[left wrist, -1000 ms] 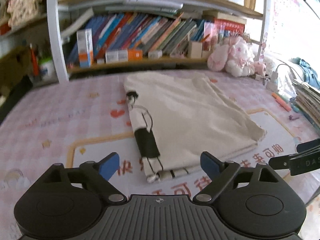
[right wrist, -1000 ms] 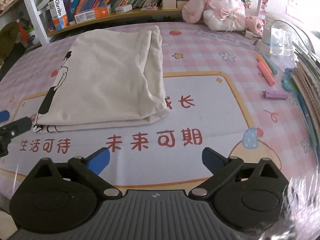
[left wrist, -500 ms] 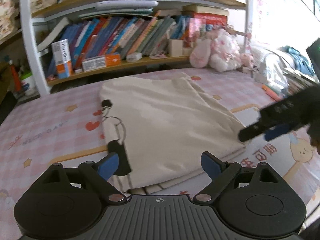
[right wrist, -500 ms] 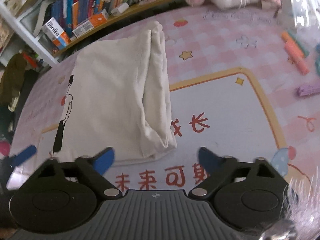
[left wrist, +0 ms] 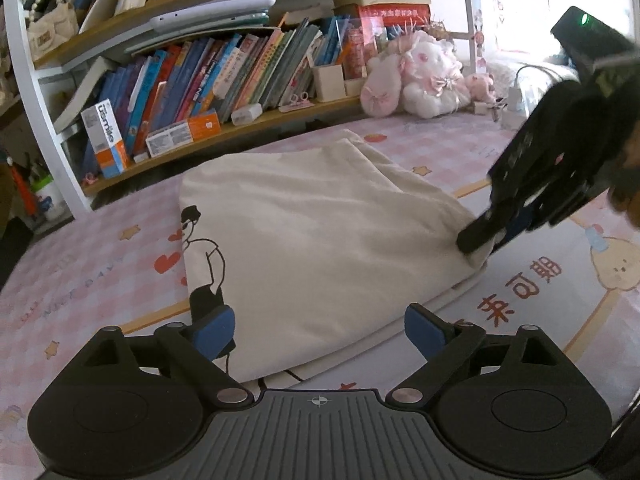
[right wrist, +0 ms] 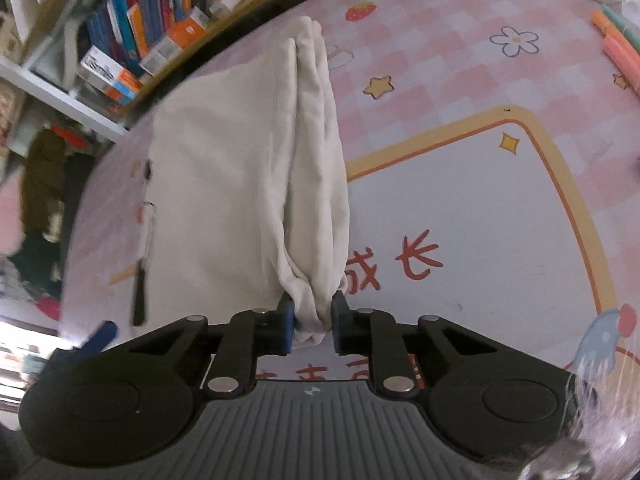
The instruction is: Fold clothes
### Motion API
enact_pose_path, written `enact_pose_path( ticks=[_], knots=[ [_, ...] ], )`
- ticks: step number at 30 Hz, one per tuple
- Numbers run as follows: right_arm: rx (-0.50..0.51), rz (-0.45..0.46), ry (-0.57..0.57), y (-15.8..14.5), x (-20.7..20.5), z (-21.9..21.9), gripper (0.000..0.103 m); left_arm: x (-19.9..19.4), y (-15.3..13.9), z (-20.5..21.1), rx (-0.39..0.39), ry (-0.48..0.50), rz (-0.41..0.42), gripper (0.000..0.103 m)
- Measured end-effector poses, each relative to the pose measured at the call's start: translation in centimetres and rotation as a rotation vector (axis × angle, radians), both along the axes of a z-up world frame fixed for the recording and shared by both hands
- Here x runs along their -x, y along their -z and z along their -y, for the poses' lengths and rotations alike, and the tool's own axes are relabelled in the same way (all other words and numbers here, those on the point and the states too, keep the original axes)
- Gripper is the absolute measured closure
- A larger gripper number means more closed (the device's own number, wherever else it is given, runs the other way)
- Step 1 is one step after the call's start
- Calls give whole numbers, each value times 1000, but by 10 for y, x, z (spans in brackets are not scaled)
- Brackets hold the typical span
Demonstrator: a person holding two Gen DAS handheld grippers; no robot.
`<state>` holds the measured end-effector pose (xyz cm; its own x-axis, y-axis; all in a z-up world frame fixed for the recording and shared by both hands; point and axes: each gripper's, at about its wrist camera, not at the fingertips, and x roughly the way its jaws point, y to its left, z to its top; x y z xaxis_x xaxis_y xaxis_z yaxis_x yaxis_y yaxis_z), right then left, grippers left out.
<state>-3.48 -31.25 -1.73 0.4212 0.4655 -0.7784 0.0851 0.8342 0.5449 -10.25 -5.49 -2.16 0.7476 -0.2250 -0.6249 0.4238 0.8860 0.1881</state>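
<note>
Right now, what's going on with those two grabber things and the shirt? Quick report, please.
Right hand-held gripper just closed, pinching the shirt at its near corner. Left hand-held gripper open over the near edge, gripping nothing. Nothing in the way on the mat.

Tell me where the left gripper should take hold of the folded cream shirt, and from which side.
Probably the shirt's near corner by the printed figure, approached from the near edge: the layers there lie flat and stacked between the open left gripper's fingers. The right gripper has just closed on the other near corner.
</note>
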Motion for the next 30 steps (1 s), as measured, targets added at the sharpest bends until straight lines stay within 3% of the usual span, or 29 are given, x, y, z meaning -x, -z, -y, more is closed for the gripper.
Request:
enact_pose_path(
  ticks=[8, 14, 18, 22, 25, 30],
  knots=[
    [-128, 83, -14, -34, -6, 5, 88, -4, 11, 15, -75, 26, 18, 5],
    [-140, 126, -45, -50, -9, 3, 88, -14, 30, 35, -259, -2, 109, 5],
    [-129, 118, -49, -48, -11, 4, 88, -20, 35, 38, -316, -3, 148, 5],
    [-56, 143, -96, -47, -9, 2, 88, -21, 35, 33, -322, -3, 152, 5],
    [23, 171, -134, -46, -5, 0, 80, -21, 34, 27, -324, 0, 140, 6],
    [271, 279, -317, -46, 9, -17, 50, -22, 31, 22, -302, 14, 103, 9]
  ],
)
